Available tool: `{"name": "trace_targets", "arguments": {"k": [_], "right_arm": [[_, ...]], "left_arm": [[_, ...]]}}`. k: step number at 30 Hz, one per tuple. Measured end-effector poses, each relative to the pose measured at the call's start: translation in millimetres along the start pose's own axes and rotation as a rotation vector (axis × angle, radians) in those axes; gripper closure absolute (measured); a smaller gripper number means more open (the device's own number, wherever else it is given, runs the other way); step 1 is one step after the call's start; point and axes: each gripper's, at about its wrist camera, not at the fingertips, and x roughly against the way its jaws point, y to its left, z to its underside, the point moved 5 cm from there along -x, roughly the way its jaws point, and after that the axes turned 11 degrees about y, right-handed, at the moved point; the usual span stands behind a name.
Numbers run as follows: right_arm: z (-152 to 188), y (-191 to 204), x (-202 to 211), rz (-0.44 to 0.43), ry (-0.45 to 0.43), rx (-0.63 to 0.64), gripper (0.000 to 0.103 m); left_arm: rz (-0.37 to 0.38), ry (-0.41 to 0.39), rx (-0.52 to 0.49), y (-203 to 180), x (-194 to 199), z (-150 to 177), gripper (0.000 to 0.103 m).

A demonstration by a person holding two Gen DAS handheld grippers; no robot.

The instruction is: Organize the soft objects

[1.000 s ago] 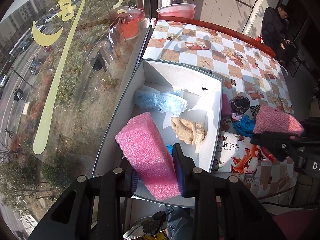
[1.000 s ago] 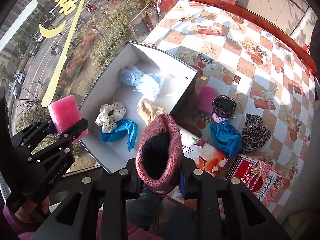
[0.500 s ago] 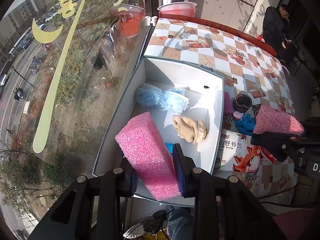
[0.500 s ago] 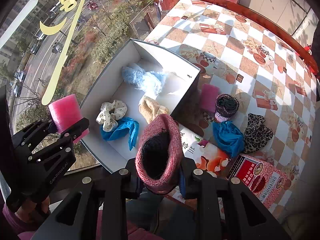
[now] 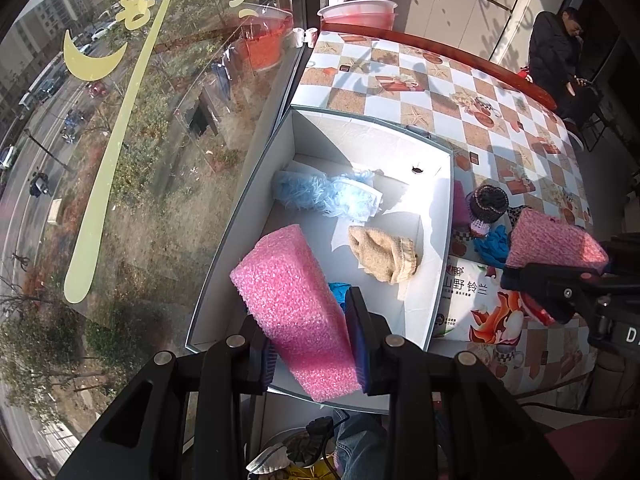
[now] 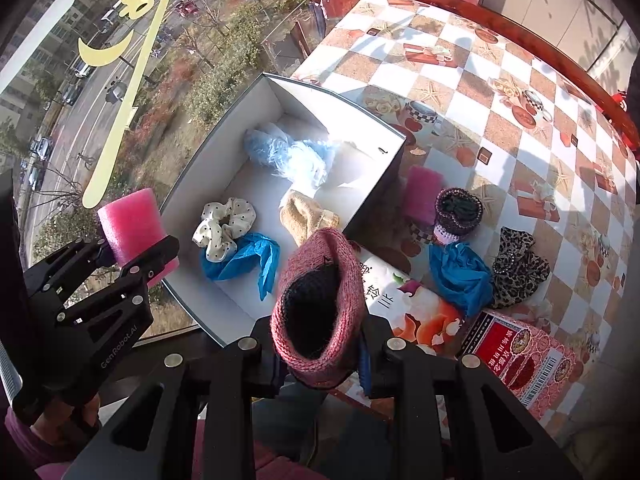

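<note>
My left gripper is shut on a pink foam block, held above the near left corner of an open white box. It also shows in the right wrist view. My right gripper is shut on a pink knitted hat, held above the box's near right edge. The box holds a blue fluffy item, a beige knit item, a polka-dot scrunchie and a blue cloth.
On the checkered table right of the box lie a pink item, a dark knit cap, a blue cloth, a leopard scrunchie, a printed bag and a red carton. A window runs along the left. A seated person is far right.
Both grippers keep their loads. The views have shifted slightly; the box sits a little farther from both cameras.
</note>
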Motion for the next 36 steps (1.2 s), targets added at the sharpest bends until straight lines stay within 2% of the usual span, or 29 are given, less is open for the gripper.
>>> {"name": "trace_targets", "arguments": {"k": [12, 18, 36], "right_arm": [[-7, 5, -6, -0.015, 0.015, 0.014, 0.075], [-23, 10, -5, -0.049, 0.008, 0.002, 0.075], [-61, 24, -11, -0.056, 0.015, 0.037, 0.075]], "left_arm": [[-0.004, 0.018, 0.008, 2, -5, -1, 0.069], [-0.014, 0.019, 0.024, 8, -6, -4, 0.069], [-0.036, 0.023, 0.017, 13, -13, -25, 0.068]]}}
